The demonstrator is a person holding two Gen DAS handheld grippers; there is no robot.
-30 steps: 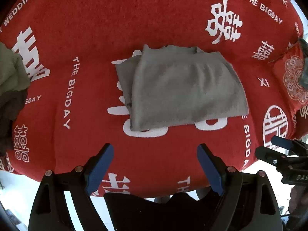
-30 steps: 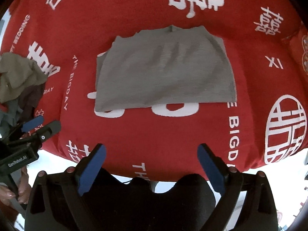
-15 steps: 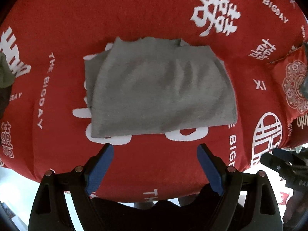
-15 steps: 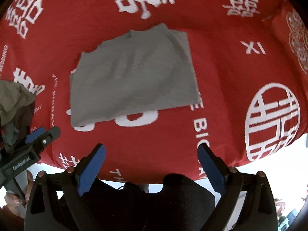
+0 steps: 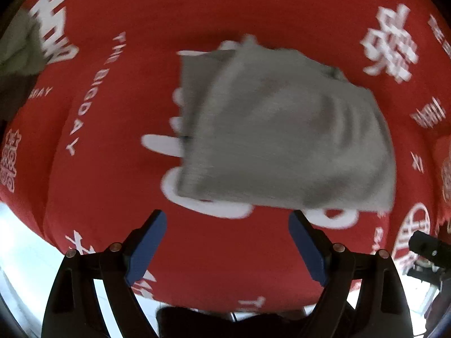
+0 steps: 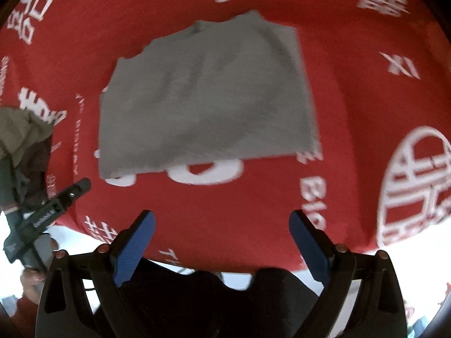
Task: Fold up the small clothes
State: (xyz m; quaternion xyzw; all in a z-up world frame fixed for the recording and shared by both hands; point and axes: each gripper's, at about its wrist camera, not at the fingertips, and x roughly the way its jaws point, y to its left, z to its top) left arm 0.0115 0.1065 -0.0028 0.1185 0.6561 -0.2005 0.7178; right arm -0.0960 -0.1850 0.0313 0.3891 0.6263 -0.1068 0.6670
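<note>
Lying flat near the middle of the red printed cloth [image 5: 107, 186], the grey garment [image 5: 282, 140] is already folded into a rough rectangle, with a second layer peeking out along its left side and a slightly ragged far edge where a neckline or hem shows. It looks like thin, soft knit: light, limp, with no stiffness to carry a shape, so I judge it will sag and slide apart if lifted from one point only. The layers are likely to shift over one another, since nothing binds them. The sensible hold seems to be at the two near corners of the garment, pinching all layers together at the edge, so that the fold line stays straight. Just short of the garment's near edge, the left gripper [image 5: 227, 239] hangs with its blue pads spread wide and nothing between them. The right gripper [image 6: 221, 239] likewise stands wide apart and empty, near the garment's near edge but not touching it. Off to the left of the garment, well apart from it, a heap of other clothes [image 6: 25, 140] in olive and dark tones sits at the cloth's edge.
</note>
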